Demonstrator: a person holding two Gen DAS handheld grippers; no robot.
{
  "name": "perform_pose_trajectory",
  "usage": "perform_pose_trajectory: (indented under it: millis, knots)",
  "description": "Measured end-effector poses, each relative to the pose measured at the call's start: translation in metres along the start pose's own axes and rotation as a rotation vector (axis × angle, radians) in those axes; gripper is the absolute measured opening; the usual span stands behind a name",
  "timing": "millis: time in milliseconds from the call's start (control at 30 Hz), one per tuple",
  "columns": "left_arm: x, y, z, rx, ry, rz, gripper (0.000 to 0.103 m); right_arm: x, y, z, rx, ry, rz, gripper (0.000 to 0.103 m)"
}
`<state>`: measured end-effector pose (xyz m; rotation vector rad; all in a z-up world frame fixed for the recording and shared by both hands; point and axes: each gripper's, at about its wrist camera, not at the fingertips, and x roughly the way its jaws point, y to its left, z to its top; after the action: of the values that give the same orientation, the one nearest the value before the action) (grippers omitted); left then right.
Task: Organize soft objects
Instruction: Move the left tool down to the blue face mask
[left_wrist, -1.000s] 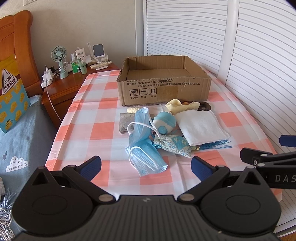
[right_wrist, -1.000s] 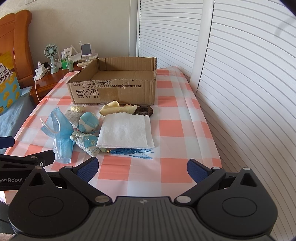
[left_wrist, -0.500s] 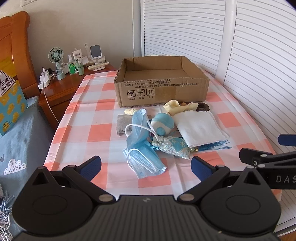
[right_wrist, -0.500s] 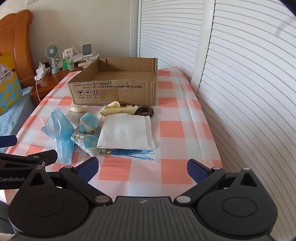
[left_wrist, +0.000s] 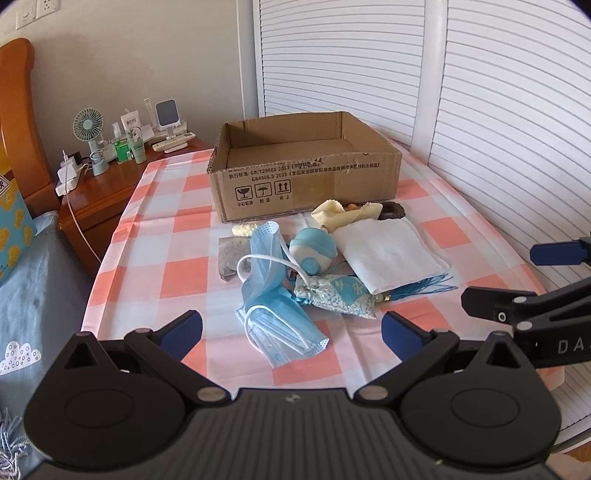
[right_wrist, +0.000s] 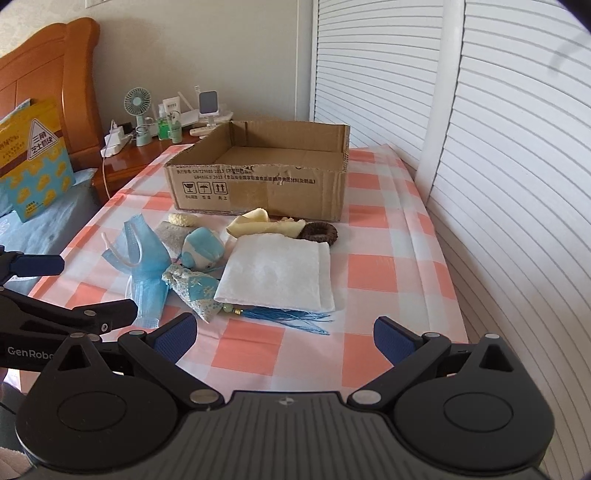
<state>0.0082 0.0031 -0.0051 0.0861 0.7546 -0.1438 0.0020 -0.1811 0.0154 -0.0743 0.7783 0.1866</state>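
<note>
A pile of soft things lies on the checked tablecloth (left_wrist: 155, 258) before an open cardboard box (left_wrist: 303, 173): blue face masks (left_wrist: 273, 295), a blue-white plush ball (left_wrist: 314, 251), a patterned sachet (left_wrist: 340, 291) with a blue tassel, a folded white cloth (left_wrist: 388, 254), a yellow cloth (left_wrist: 343, 214), a brown hair tie (right_wrist: 318, 233). My left gripper (left_wrist: 291, 334) is open and empty, near the masks. My right gripper (right_wrist: 284, 338) is open and empty, near the tassel (right_wrist: 288, 315). The box (right_wrist: 258, 177) looks empty.
A wooden nightstand (left_wrist: 103, 184) with a small fan, bottles and chargers stands at the back left. A bed with a blue cover (left_wrist: 33, 295) runs along the left. White louvred doors (right_wrist: 498, 147) close off the right side.
Both grippers have risen and tilted slightly; the table and pile sit a little lower and farther in view. The objects have not moved. Both grippers stay open.
</note>
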Motion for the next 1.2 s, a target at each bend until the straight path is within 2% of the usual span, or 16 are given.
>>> perform_pose_trajectory:
  millis: [333, 533, 700, 900, 1200]
  knots:
    - [0.009, 0.01, -0.005, 0.049, 0.003, -0.01, 0.102, 0.015, -0.008, -0.003, -0.015, 0.004, 0.008, 0.103]
    - [0.012, 0.013, 0.006, 0.097, -0.027, -0.03, 0.102, 0.026, -0.01, -0.006, 0.001, 0.026, 0.012, 0.103]
    - [0.02, 0.009, 0.025, 0.144, -0.051, -0.07, 0.102, 0.035, -0.015, -0.008, 0.019, 0.046, 0.004, 0.103]
    - [0.044, -0.002, 0.039, 0.194, -0.038, -0.124, 0.102, 0.044, -0.026, -0.011, 0.057, 0.065, -0.005, 0.103]
    - [0.053, -0.01, 0.017, 0.222, 0.022, -0.235, 0.102, 0.05, -0.034, -0.018, 0.087, 0.084, -0.003, 0.103]
